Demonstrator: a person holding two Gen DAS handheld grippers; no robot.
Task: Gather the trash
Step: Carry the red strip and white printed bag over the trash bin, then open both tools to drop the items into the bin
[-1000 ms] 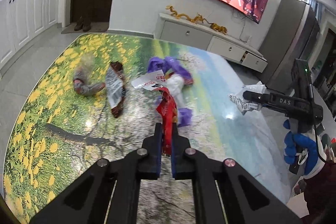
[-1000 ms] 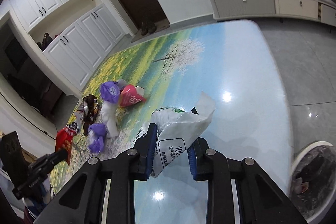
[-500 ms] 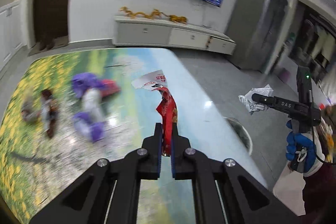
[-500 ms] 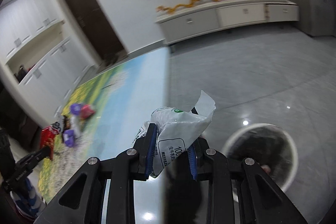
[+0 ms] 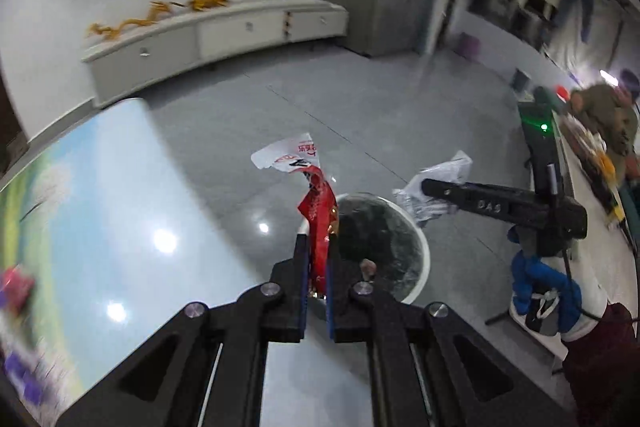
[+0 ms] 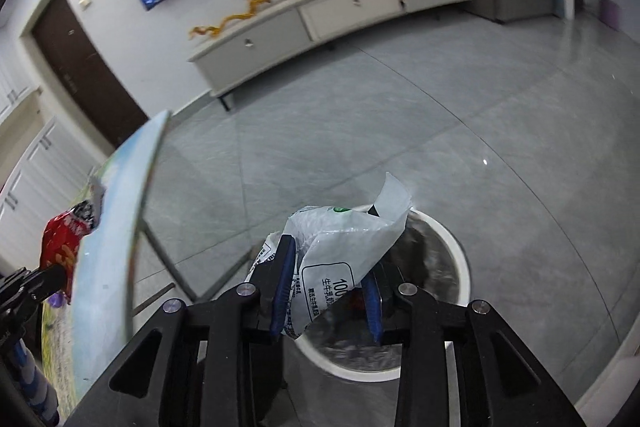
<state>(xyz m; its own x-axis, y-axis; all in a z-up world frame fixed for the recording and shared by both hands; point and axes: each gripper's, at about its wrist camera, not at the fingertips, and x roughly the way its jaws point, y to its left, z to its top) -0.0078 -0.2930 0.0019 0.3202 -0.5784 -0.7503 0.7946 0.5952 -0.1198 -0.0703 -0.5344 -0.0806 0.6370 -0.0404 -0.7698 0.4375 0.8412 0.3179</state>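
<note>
My left gripper (image 5: 318, 243) is shut on a crumpled red wrapper (image 5: 318, 203), which stands up from the jaws over the table's corner, just short of the round white-rimmed bin (image 5: 424, 259) on the floor. In the right wrist view, my right gripper (image 6: 328, 267) hangs over the bin (image 6: 460, 259) with a white printed bag (image 6: 344, 247) between its blue pads. Its jaws are opening, and the bag still spans both pads. The left gripper (image 6: 56, 273) and red wrapper (image 6: 64, 239) show at the left, behind the table edge.
The glossy landscape-print table (image 5: 120, 207) fills the left, with blurred purple and pink trash (image 5: 16, 283) on it. A blue-gloved hand (image 5: 536, 287) holds the right gripper. A low white cabinet (image 6: 320, 11) lines the far wall. A person (image 5: 608, 115) stands far right.
Both grippers swung right from over the table towards the floor bin, each carrying its piece. The right one's jaws stand a little wider around the white bag.
</note>
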